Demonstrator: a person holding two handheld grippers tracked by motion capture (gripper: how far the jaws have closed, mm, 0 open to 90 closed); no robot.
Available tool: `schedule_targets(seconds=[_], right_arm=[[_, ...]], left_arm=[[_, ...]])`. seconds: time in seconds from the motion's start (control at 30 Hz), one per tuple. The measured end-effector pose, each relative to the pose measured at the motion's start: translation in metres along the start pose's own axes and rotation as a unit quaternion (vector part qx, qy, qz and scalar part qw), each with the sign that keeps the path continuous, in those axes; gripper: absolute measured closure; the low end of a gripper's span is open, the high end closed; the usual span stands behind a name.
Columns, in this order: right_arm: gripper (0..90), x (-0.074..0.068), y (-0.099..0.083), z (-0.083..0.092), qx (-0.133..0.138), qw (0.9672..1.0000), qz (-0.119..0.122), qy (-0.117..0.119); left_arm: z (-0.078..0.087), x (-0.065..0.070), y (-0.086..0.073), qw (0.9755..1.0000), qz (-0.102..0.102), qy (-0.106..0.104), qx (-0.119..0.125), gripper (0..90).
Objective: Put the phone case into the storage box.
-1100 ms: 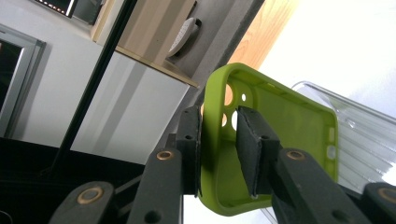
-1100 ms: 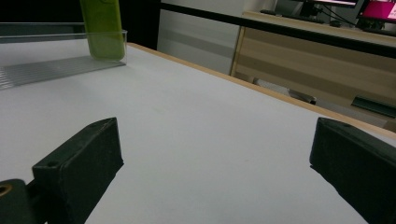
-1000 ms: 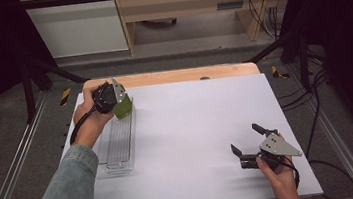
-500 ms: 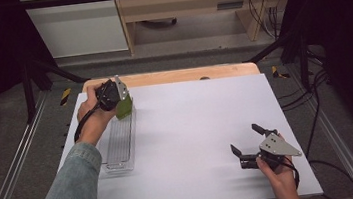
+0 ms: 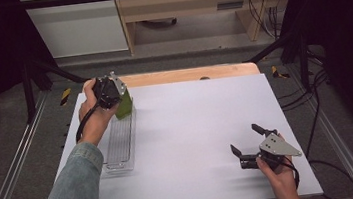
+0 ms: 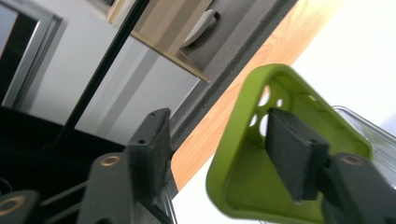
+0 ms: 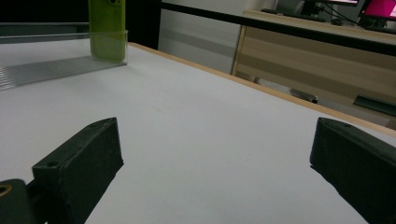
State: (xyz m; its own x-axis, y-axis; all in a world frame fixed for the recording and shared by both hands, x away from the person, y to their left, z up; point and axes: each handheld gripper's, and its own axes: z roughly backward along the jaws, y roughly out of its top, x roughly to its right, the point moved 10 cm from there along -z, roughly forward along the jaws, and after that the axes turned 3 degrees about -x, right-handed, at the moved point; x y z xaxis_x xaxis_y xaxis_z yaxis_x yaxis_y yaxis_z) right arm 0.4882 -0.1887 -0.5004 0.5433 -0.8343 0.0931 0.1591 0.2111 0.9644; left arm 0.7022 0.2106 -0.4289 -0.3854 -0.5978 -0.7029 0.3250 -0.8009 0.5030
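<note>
A lime-green plastic piece with round holes stands upright in the far end of a clear ribbed tray. My left gripper is at it from the left. In the left gripper view one pad sits inside the green piece's hollow, and the other pad stands apart from its outer wall. The left gripper's jaws have just been opening and do not squeeze the wall between them. My right gripper rests open near the table's front right, with nothing between its fingers.
The white table top has a wooden far edge. In the right gripper view the green piece and the tray stand far off at the upper left. Cabinets and cables lie beyond the table.
My left hand has barely shifted at the tray's far end, and the green piece stands in the same spot. The right gripper has not moved.
</note>
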Motion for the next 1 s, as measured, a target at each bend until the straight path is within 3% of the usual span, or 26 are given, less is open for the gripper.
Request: schedule_targets(seconds=[0.33, 0.57, 0.8, 1.0], right_arm=[[2.5, -0.001, -0.001, -0.001, -0.002, 1.0000, 0.000, 0.002], [2.5, -0.001, -0.001, -0.002, -0.003, 1.0000, 0.001, 0.003], [2.6, -0.002, -0.001, -0.001, -0.002, 1.0000, 0.002, 0.003], [2.6, -0.002, -0.001, -0.002, -0.003, 1.0000, 0.003, 0.003]], left_arm=[[-0.004, -0.001, -0.013, 0.9997, 0.022, -0.004, -0.010, 36.5], [-0.005, 0.000, -0.014, 0.9990, 0.044, -0.004, -0.007, 37.1], [0.008, -0.001, -0.019, 0.9945, 0.104, -0.002, 0.016, 44.5], [0.023, 0.000, -0.024, 0.9907, 0.132, -0.001, 0.033, 48.8]])
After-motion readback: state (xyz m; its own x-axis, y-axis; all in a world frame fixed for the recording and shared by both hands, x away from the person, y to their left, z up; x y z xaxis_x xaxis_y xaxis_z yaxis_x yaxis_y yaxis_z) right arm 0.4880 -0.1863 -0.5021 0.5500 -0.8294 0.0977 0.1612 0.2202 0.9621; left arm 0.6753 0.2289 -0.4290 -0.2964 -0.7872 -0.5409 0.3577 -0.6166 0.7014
